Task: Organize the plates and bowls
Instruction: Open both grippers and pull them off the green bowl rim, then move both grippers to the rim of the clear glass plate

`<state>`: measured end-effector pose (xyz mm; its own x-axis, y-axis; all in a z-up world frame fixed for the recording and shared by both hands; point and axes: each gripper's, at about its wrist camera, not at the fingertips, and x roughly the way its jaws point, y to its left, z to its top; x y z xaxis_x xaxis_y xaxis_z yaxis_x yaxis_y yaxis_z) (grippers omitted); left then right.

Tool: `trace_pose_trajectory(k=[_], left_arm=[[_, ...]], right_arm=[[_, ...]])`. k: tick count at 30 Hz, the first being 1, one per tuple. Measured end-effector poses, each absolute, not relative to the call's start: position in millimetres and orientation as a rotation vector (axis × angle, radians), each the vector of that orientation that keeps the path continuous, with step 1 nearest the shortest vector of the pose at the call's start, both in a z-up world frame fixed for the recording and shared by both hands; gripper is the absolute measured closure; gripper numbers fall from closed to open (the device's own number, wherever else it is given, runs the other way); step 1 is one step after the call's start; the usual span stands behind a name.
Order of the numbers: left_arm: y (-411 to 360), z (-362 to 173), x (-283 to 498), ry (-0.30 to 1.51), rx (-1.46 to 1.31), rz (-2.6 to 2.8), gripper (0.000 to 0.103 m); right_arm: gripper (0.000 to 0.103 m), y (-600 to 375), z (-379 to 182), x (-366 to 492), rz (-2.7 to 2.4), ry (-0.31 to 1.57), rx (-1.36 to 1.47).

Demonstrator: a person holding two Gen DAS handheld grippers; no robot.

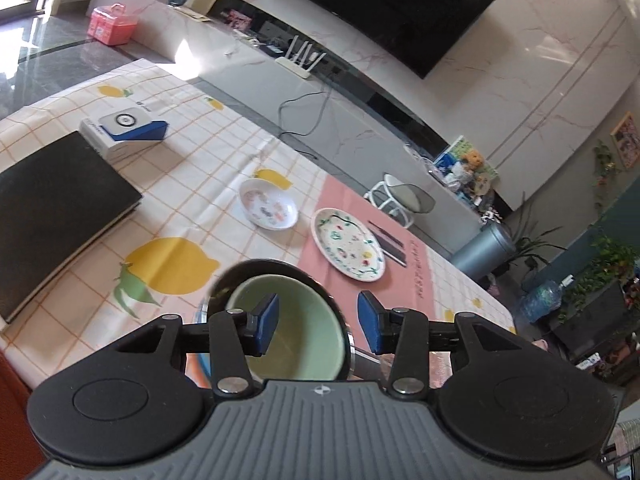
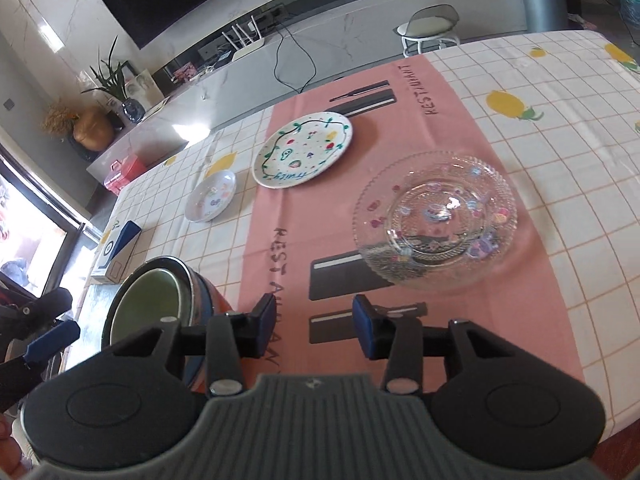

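Both your tools stand empty, jaws apart: the left tool [image 1: 318,326] over the nested green bowl [image 1: 288,328] near the desk edge, probably just stacked; the right tool [image 2: 314,330] faces the glass plate [image 2: 436,220].

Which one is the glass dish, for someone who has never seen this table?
Start at the pink placemat running across the lemon-print tablecloth. On it sit two dishes: a white plate painted with a green vine at the far end, and the glass plate nearer the camera. It is the only see-through one, with a beaded rim and small coloured stickers.
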<state>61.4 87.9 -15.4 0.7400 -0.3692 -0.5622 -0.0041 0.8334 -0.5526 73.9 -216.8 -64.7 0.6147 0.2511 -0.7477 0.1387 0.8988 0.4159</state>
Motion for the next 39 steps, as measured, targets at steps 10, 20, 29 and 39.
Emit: trace_pose_trajectory(k=[10, 20, 29, 39], left_arm=[[7.4, -24.3, 45.4, 0.674, -0.364, -0.322, 0.054], [-45.1, -48.8, 36.2, 0.677, -0.241, -0.34, 0.054], [-77.0, -73.7, 46.3, 0.78, -0.209, -0.344, 0.054], [-90.4, -91.3, 76.3, 0.832, -0.248, -0.277, 0.047]], right_arm=[[0.049, -238.3, -66.9, 27.5, 0.044, 0.732, 0.363], [0.023, -267.7, -75.2, 0.2, 0.017, 0.596, 0.212], [0.022, -301.8, -88.7, 6.2, 0.014, 0.67, 0.286], [0.022, -331.2, -104.7, 39.9, 0.009, 0.684, 0.351]])
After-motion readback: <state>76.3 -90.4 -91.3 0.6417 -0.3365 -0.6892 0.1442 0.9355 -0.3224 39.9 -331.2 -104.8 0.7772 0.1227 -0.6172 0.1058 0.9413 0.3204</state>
